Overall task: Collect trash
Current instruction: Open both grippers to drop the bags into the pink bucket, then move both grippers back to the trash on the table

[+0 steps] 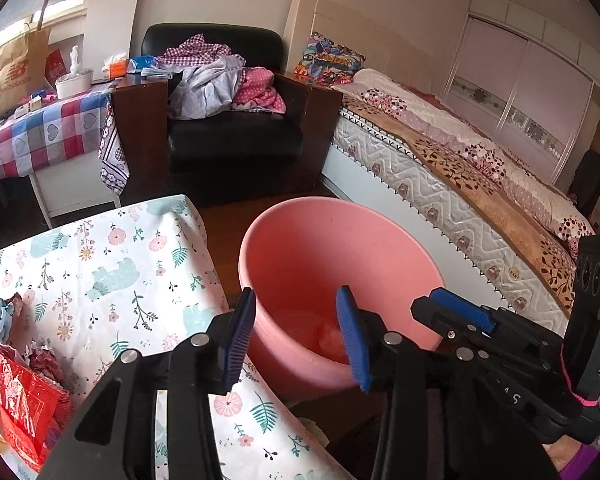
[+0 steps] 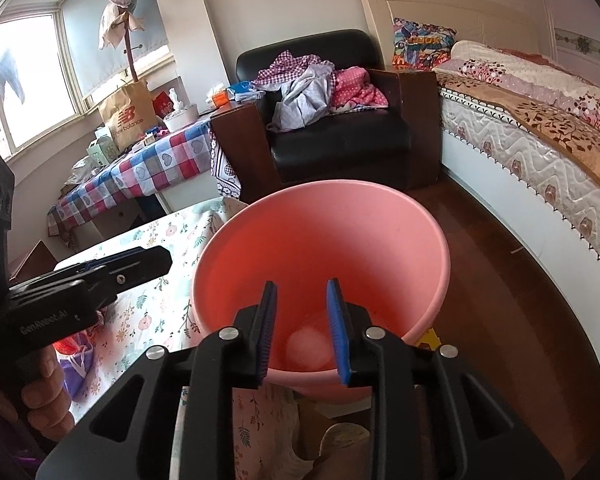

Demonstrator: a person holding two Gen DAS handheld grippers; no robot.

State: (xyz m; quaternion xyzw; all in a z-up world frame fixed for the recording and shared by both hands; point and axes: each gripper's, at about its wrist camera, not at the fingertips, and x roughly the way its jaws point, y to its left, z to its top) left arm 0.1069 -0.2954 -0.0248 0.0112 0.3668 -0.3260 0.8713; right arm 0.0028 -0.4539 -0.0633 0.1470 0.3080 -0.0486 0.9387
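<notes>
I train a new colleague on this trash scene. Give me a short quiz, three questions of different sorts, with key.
1. True or false: the right gripper holds a wrapper.
2. Multiple choice: the pink bin stands (A) on the bed, (B) on the floor beside the floral table, (C) on the armchair.
3. Fill in: the red wrappers lie on the ____.

Key: 1 false, both the right gripper and the left gripper are open and hold nothing; 2 B; 3 floral table.
</notes>
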